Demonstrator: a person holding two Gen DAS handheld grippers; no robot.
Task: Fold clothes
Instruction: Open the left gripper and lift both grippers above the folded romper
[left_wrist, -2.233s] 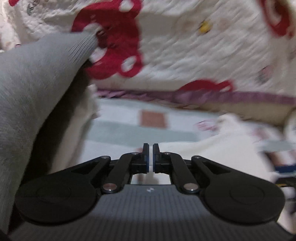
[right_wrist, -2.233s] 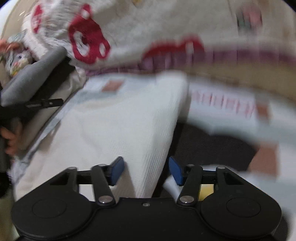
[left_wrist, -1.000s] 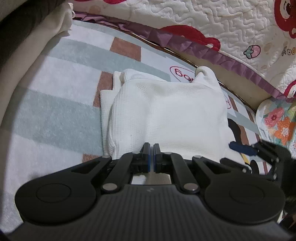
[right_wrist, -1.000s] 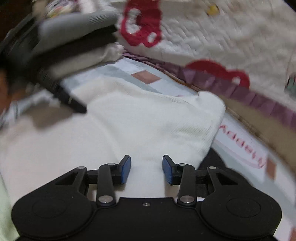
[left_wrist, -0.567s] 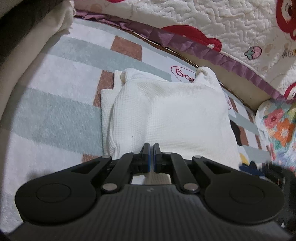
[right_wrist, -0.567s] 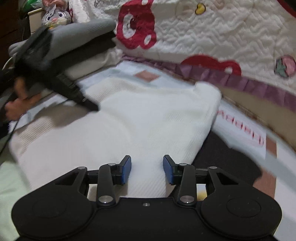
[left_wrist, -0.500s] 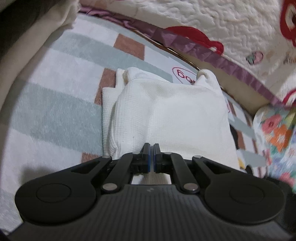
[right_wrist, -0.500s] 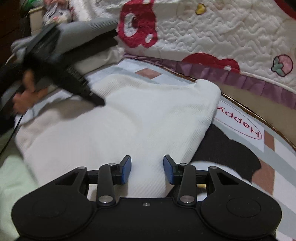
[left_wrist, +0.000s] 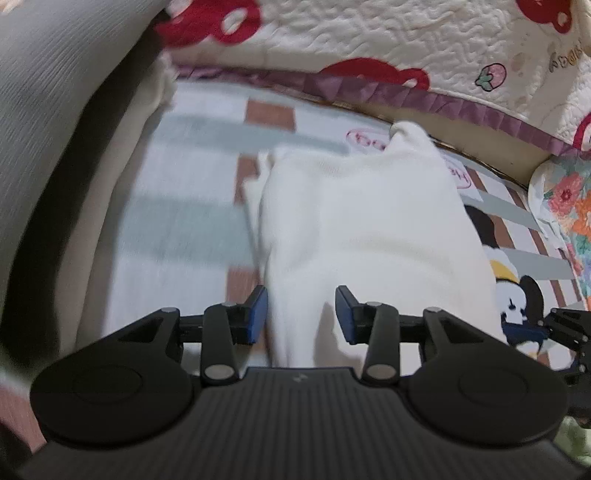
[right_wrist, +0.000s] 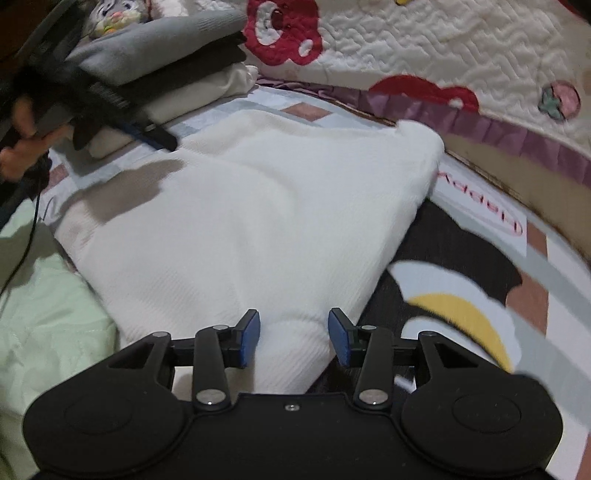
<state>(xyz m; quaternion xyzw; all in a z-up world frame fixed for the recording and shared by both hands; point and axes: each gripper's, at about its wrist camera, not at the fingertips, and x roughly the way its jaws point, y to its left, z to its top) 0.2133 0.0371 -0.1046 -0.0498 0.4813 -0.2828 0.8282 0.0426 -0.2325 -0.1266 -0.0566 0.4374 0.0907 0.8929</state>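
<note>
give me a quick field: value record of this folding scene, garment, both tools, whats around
garment: white waffle-knit garment, folded, lying on the patterned mat
left tool: left tool jaws have just been opening; near edge of the garment lies between them, pads not pressing
right tool: right tool open, jaws have just been widening slightly; a corner of the garment between them, not pinched
stack: folded grey, dark and cream clothes piled at the mat's far left
backdrop: quilted cover with red prints
status: garment looks released
</note>
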